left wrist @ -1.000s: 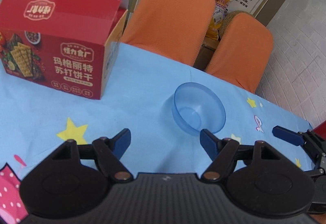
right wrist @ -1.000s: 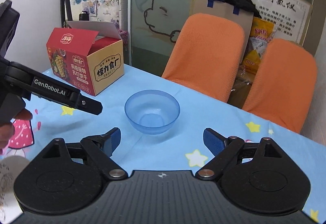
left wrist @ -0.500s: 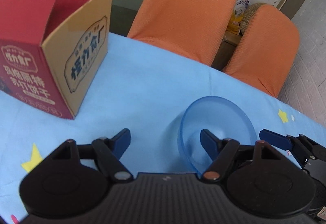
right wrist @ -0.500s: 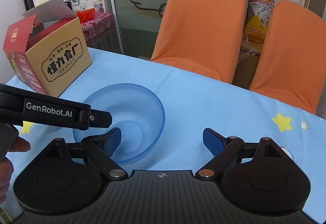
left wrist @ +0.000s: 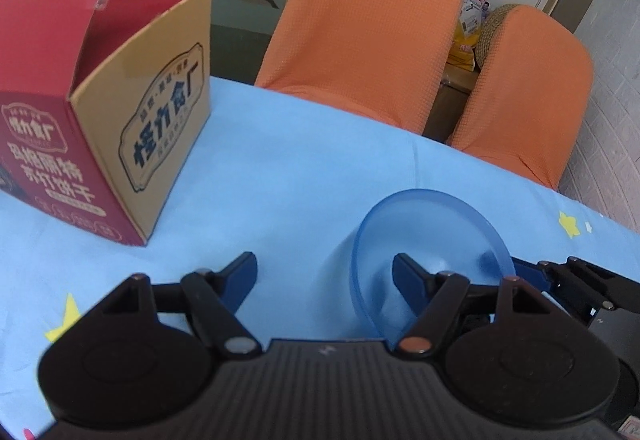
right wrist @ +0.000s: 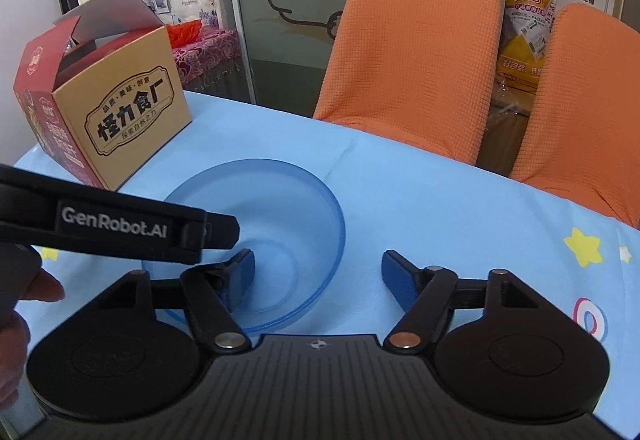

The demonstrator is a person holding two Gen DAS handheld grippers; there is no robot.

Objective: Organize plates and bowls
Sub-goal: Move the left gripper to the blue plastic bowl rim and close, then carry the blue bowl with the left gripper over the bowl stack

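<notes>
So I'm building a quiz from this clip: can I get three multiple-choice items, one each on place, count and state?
1. Where does the blue bowl sit relative to the cracker box?
A. inside it
B. beside it on the tablecloth
C. on a chair

2. How many orange chairs show?
A. one
B. two
C. four

3. How does the right hand-held gripper stand?
A. open
B. shut on the bowl
C. shut on nothing

Answers:
B, the bowl rests on cloth apart from the box;
B, two backrests stand behind the table;
A, its fingers are spread, one inside the bowl.
</notes>
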